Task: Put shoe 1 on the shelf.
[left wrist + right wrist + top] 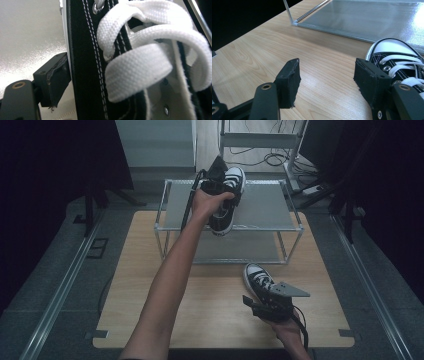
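**A:** Where does the work stand?

**B:** The left gripper (218,187) has one shoe (227,202) over the top shelf of the wire rack (265,227) at the far side of the table (150,285). Its fingers (53,80) are clamped on the black side wall of that shoe, just beside the white laces (140,67); one finger shows against the canvas, the other is hidden behind it.

**A:** And the second shoe?

**B:** The second shoe (257,277) lies on the table, near and to the right, in front of the rack. The right gripper (267,306) waits just behind it, fingers (288,82) spread wide with nothing between them; one touches or nearly touches the shoe's side.

**A:** How should the placing go?

**B:** I'd bring the sole down flat on the shelf, toe pointing away, well toward one side so the partner fits alongside. Only loosen the fingers once the sole rests fully on the shelf, since a tall shoe held by one wall could tip. Then draw the hand straight back, clear of the laces.
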Motion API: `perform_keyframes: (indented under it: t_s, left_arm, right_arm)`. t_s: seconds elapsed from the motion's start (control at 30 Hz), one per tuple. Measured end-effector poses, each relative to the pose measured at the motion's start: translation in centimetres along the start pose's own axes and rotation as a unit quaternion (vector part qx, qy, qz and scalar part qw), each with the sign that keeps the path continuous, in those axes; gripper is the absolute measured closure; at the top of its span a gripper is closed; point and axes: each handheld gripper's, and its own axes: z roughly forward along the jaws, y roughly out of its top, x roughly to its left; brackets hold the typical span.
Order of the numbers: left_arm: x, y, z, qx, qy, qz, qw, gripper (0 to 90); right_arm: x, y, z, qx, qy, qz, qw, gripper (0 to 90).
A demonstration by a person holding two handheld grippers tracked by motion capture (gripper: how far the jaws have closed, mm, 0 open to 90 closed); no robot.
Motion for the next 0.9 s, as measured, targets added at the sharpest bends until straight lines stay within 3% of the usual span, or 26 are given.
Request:
perform_keyframes:
  t_s: [0.23, 0.37, 0.73, 0.9]
  left_arm:
    - [0.6, 1.0, 0.5, 0.002, 0.025, -0.022, 0.9995, 15.1]
    - [1.1, 1.5, 0.9, 0.004, 0.029, -0.037, 0.9989, 15.0]
    - [3.0, 2.4, 2.2, 0.01, 0.06, -0.081, 0.9948, 14.8]
    - [3.1, 2.8, 2.7, 0.015, 0.069, -0.087, 0.9937, 14.7]
  right_arm:
    - [-0.1, 0.0, 0.1, 0.001, -0.001, 0.001, 1.0, 38.0]
    - [-0.1, 0.0, 0.0, -0.001, -0.002, 0.002, 1.0, 38.3]
    - [-0.2, 0.0, 0.0, -0.003, -0.005, 0.003, 1.0, 38.4]
    - [-0.1, 0.0, 0.0, -0.002, -0.004, 0.002, 1.0, 38.6]
